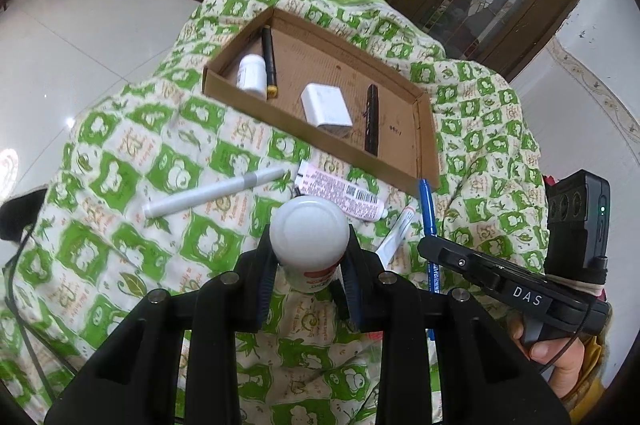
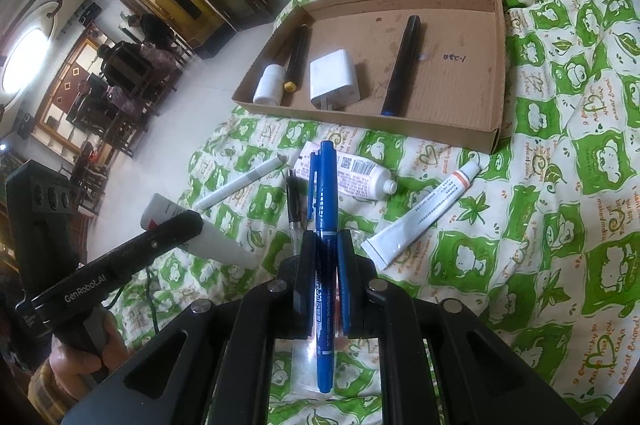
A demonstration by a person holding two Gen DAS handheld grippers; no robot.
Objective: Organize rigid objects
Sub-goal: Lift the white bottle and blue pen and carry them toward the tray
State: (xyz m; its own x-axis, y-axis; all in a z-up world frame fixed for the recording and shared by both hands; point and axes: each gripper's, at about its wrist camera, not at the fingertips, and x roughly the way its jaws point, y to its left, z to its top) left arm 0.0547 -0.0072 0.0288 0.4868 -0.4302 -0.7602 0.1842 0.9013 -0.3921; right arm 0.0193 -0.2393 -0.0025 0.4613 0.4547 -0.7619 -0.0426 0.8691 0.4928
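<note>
My left gripper [image 1: 308,249] is shut on a white bottle [image 1: 308,233] with a rounded cap and a red label, held above the green quilt; it also shows in the right wrist view [image 2: 192,229]. My right gripper [image 2: 325,245] is shut on a blue marker [image 2: 325,225], whose far end shows in the left wrist view [image 1: 427,201]. A shallow cardboard tray [image 1: 424,145] [image 2: 496,65] lies ahead. In it are a small white bottle [image 2: 269,85], a black pen with a yellow end [image 2: 297,53], a white charger [image 2: 334,79] and a black marker [image 2: 402,61].
On the quilt lie a white-grey pen [image 1: 212,193] [image 2: 244,183], a white tube with printed label [image 1: 340,191] [image 2: 356,175], a white ointment tube [image 2: 420,217] and a black-clear pen [image 2: 294,205]. The quilt edge drops to a tiled floor at left [image 1: 60,45].
</note>
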